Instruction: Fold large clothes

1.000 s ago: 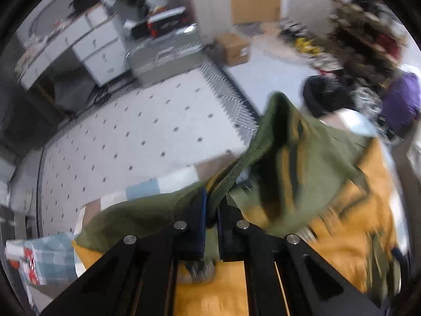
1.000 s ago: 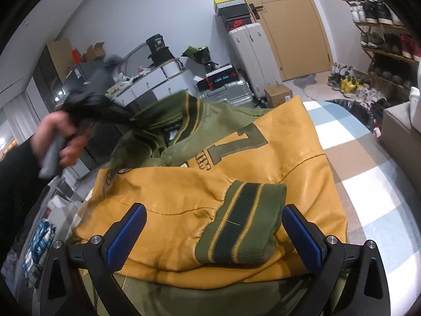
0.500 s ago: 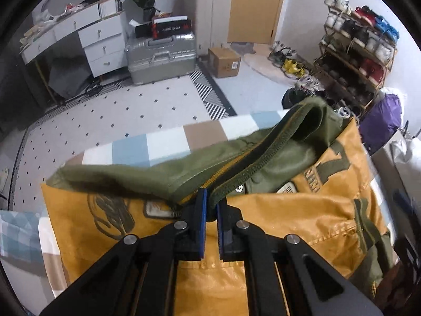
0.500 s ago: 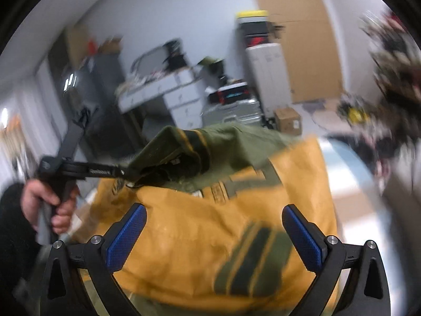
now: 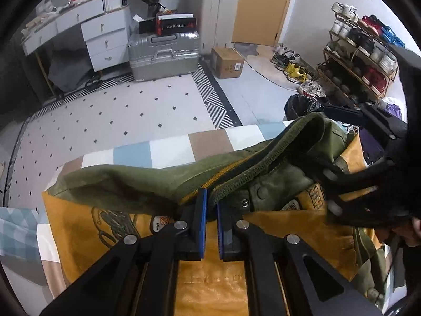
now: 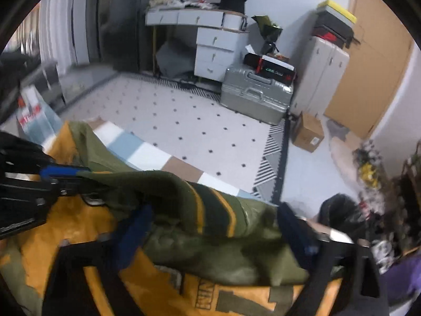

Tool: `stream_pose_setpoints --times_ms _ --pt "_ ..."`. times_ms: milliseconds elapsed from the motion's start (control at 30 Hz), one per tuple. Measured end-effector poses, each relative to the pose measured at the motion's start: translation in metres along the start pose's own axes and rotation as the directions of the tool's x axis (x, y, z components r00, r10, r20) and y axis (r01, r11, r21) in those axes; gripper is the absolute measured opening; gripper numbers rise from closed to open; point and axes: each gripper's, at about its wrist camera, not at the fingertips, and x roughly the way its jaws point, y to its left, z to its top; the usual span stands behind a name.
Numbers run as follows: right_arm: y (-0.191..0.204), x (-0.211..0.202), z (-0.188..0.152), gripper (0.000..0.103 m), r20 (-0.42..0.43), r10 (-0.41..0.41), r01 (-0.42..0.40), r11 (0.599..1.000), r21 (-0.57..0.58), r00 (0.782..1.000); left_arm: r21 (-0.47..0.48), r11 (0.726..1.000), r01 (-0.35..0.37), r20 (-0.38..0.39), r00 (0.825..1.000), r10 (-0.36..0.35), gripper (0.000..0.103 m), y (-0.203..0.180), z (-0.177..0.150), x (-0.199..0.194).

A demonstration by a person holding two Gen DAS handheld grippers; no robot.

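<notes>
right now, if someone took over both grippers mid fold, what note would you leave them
Left gripper: shut on the ribbed green hem of the green and mustard-yellow varsity jacket, holding that edge lifted.
Right gripper: fingers closing around the striped green knit band; the fabric is between them, but they are blurred and no firm grip shows yet.
Jacket: lies on the checked blue, white and brown cover, green layer raised over the yellow panel.
Done: one edge picked up.
Left: secure the right grip, carry the green layer over, flatten, finish the fold.
</notes>
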Motion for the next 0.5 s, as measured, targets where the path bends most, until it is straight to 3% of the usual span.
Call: stream_pose_setpoints --times_ms 33,100,167,200,367,500 --pt "0.003 0.003 0.002 0.047 -0.008 -0.038 0.038 0.999 -0.01 0.999 0.012 1.0 -0.014 0.003 1.0 0.014 0.002 -0.002 -0.001 -0.001" --pt "0.003 0.002 0.001 0.037 -0.022 -0.063 0.063 0.998 0.01 0.998 0.018 1.0 -0.007 0.004 1.0 0.007 0.002 -0.004 -0.005 -0.006" --pt "-0.002 -0.011 -0.003 0.013 -0.002 -0.046 0.046 0.998 0.051 0.999 0.005 1.0 0.01 0.008 1.0 -0.01 0.002 -0.002 -0.01 -0.015" --pt "-0.005 -0.023 -0.007 0.008 0.015 -0.016 0.015 0.997 0.07 1.0 -0.004 1.0 0.029 0.012 1.0 -0.029 0.002 -0.001 -0.012 -0.022" --pt "0.012 -0.087 -0.032 0.007 0.119 -0.021 0.016 0.999 0.041 0.993 0.012 0.997 0.08 0.081 0.993 -0.08 0.002 -0.01 -0.036 -0.072" --pt "0.024 -0.15 -0.069 0.007 0.209 0.029 -0.051 0.994 0.098 0.977 0.05 0.99 0.128 0.131 0.982 -0.134 0.002 -0.018 -0.069 -0.114"
